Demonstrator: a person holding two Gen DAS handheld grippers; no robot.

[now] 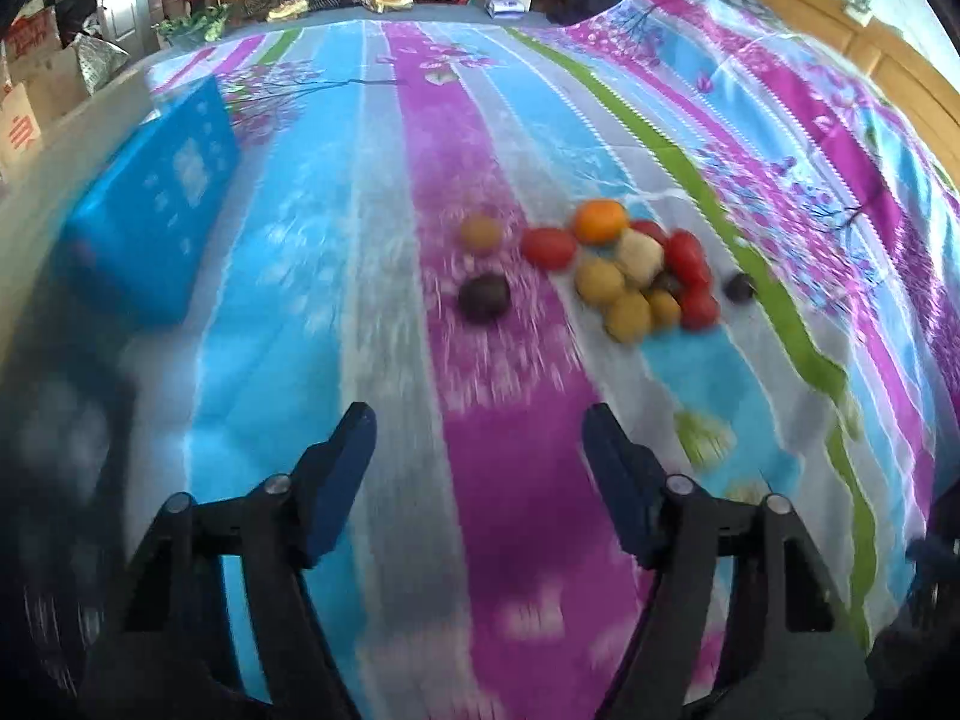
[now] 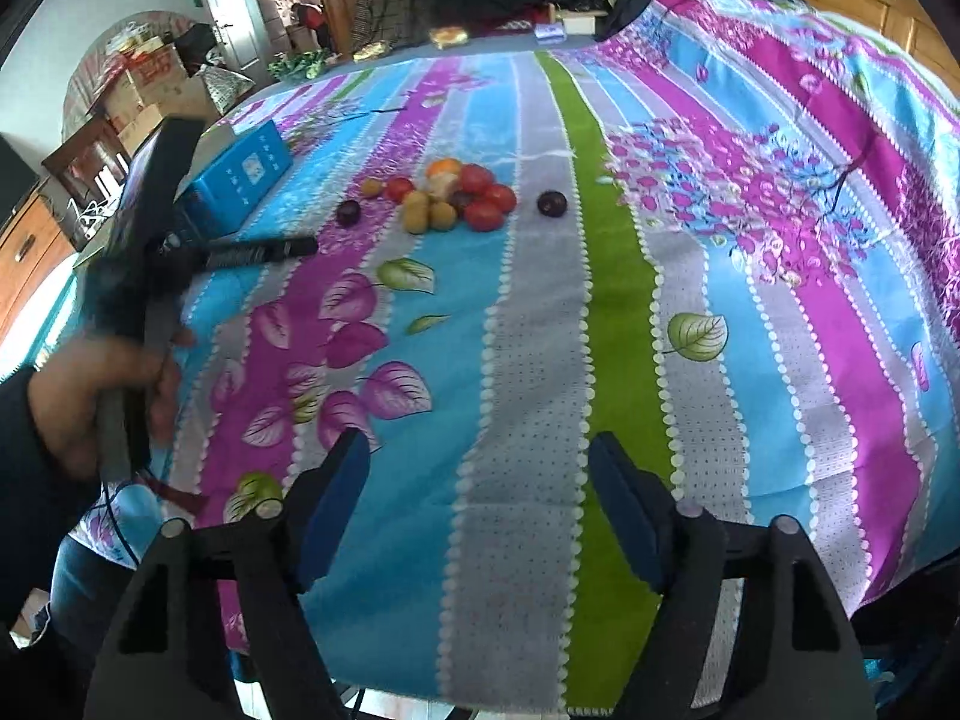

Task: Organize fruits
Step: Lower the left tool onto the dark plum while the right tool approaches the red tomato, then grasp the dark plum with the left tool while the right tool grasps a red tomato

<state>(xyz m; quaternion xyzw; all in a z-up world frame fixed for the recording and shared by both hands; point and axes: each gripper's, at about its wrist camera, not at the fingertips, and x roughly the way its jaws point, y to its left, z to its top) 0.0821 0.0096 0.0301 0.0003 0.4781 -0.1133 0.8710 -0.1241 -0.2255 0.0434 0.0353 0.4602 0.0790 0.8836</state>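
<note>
Both tools stand empty with jaws apart: the left gripper (image 1: 477,462) and the right gripper (image 2: 480,483) hover over the striped bedsheet (image 2: 528,360), well short of the fruit pile (image 2: 450,195). The fruit sits mid-sheet, with the blue box (image 2: 240,177) off to its left. One dark plum (image 2: 551,203) lies apart on the right, another (image 2: 348,212) on the left. The soft cover is the risk: a careless nudge could likely send round fruit rolling, and tomatoes (image 2: 485,213) may bruise if squeezed hard.
</note>
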